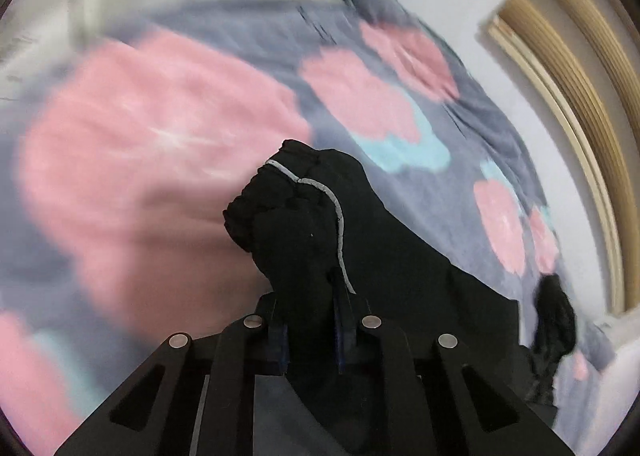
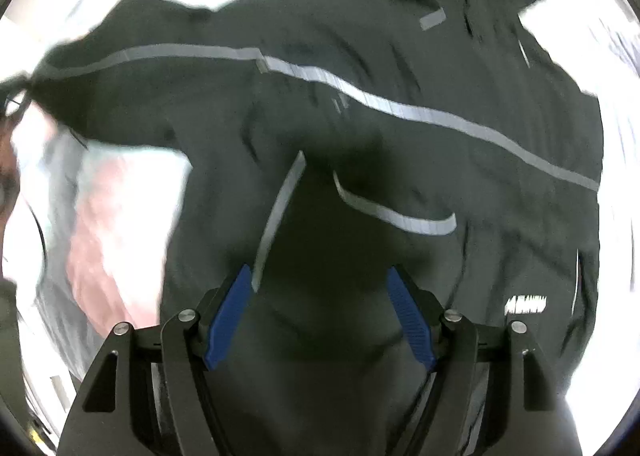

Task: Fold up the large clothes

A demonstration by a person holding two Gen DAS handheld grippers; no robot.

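A black garment with thin grey reflective stripes is the task's object. In the left wrist view my left gripper (image 1: 310,296) is shut on a bunched fold of the black garment (image 1: 304,215), held above a bed cover. The cloth trails down to the right. In the right wrist view the black garment (image 2: 360,127) hangs spread out and fills most of the frame, with a small white logo (image 2: 526,304) at the lower right. My right gripper (image 2: 320,280) is open, its blue pads (image 2: 230,316) wide apart, with the cloth just beyond them.
A grey bed cover (image 1: 248,23) with big pink and pale blue patches lies under the left gripper. A white wall and a wooden frame (image 1: 576,103) stand at the right. Both views are motion-blurred.
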